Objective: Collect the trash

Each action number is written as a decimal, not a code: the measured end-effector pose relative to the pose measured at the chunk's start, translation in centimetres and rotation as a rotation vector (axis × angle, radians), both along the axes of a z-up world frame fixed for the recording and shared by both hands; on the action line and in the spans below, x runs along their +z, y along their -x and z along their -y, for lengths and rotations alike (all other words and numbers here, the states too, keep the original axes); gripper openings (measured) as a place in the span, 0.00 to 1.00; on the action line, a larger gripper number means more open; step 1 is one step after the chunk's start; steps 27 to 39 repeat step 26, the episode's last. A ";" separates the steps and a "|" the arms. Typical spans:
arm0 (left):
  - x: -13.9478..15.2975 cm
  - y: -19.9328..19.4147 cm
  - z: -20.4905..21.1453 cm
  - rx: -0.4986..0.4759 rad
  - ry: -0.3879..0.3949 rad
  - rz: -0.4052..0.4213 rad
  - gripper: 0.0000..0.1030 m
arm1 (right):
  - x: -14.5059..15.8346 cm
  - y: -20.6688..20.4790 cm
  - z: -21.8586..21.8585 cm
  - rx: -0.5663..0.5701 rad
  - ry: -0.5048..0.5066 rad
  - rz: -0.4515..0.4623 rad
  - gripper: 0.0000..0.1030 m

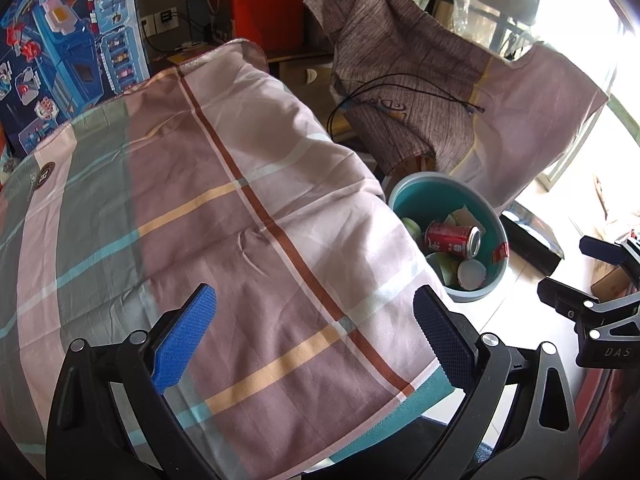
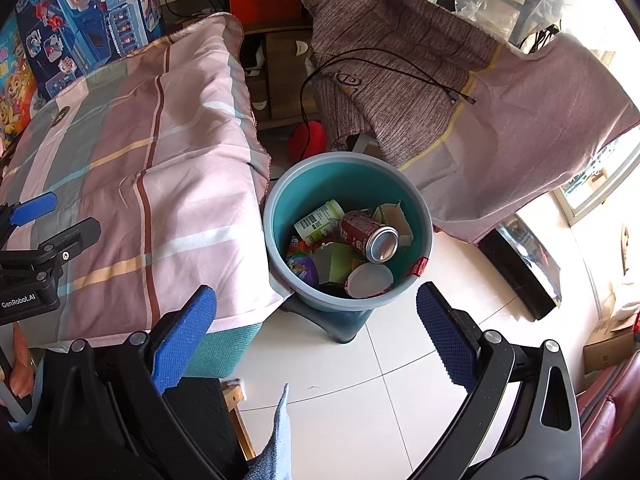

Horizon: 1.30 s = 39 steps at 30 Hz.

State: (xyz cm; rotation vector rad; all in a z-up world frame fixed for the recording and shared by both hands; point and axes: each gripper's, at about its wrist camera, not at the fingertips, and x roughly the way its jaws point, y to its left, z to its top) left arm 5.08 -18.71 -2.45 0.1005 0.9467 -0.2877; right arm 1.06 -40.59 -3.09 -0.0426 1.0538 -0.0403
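Left wrist view: the left claw (image 1: 312, 336) hangs over the cloth (image 1: 224, 216), its blue ribbed pads (image 1: 184, 340) spread wide apart with nothing between them. The cloth is a soft, lightly creased cotton plaid in pink, grey-green, cream and rust stripes, draped over the worktop. Just off the cloth's right edge stands the bin (image 1: 476, 292), a round teal plastic bucket with a grey rim. Inside lies the can (image 1: 452, 240), a red cylinder on its side, among pale cups and paper scraps. The right claw (image 1: 592, 280) shows at the far right of the bin.

Right wrist view: the right claw (image 2: 316, 340) hovers above the white tiled floor (image 2: 360, 380), just short of the bin (image 2: 272, 216), pads wide apart and empty. The can (image 2: 368, 236) rests on the trash, silver top facing up, beside a white lid (image 2: 370, 280) and a barcoded carton (image 2: 318, 222).
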 end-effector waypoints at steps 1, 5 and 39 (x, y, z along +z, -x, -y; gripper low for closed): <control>0.0 0.0 0.0 0.003 -0.001 -0.002 0.96 | 0.0 0.0 0.0 -0.001 -0.001 -0.001 0.93; 0.0 0.0 0.0 0.011 -0.002 -0.005 0.96 | -0.1 -0.1 0.1 -0.006 -0.005 -0.001 0.93; -0.4 -0.5 -0.6 0.008 -0.016 -0.031 0.96 | -0.2 -0.4 0.7 -0.024 0.001 0.001 0.93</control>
